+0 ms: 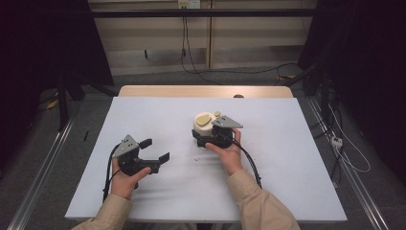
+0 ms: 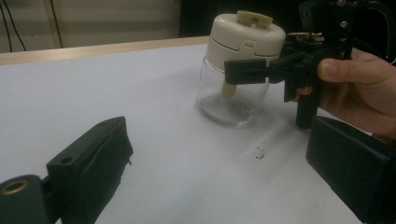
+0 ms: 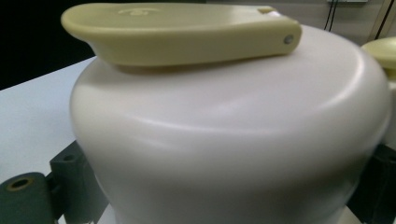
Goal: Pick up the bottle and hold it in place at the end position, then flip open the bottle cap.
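A jar with a clear glass base (image 2: 224, 100) and a cream lid (image 1: 203, 123) stands upright near the table's middle. A pale yellow lever (image 3: 177, 32) lies flat on the lid. My right gripper (image 1: 201, 135) is shut on the jar, one black jaw on each side of the lid's lower rim. The near finger (image 2: 247, 71) crosses the jar's front in the left gripper view. My left gripper (image 1: 155, 151) is open to the jar's left, holding nothing. Its fingers (image 2: 88, 172) point toward the jar.
The table is covered by a white sheet (image 1: 287, 167), with a strip of bare wood (image 1: 206, 91) along the back edge. A few dark specks (image 2: 258, 153) lie on the sheet just in front of the jar. Cables run over the floor behind and to the right.
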The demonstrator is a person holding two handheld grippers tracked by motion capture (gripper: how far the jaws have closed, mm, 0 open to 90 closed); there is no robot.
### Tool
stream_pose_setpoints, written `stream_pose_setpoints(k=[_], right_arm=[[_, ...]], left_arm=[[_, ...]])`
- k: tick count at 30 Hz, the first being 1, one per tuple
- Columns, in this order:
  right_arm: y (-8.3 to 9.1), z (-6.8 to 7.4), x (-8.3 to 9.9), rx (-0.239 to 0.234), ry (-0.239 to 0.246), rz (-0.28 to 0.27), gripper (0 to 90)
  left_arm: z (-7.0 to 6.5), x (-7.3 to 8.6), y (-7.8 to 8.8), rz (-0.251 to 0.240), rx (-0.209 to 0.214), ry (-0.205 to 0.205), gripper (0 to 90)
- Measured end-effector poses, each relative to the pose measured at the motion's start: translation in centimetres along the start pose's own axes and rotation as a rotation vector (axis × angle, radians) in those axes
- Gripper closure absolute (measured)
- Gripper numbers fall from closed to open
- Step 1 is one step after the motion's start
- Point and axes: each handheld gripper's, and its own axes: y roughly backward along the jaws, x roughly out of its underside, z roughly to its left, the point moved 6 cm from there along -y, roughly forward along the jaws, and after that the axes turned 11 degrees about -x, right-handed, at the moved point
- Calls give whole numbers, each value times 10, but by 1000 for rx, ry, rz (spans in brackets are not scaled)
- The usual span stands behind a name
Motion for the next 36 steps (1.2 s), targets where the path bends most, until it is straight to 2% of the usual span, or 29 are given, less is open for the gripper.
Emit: stream_pose_setpoints(k=[5,10,19,27,32,36], right_arm=[[0,0,0,0,1,2,65],[0,0,0,-2,0,1,65],[0,0,0,-4,-1,1,65],[0,0,0,-4,-1,3,65],[0,0,0,-5,-1,3,65],[0,0,0,-5,-3,1,65]], left_arm=[[-1,-4,-2,-5,0,-5,61],[-2,-10,-7,-11,-3,8,84],[-6,-17,-13,0,5,-12,161],[-12,-24,-26,27,32,-12,304],[-14,-28,-32,36,26,-18,369],[-16,-32,-37,44,36,-4,443]])
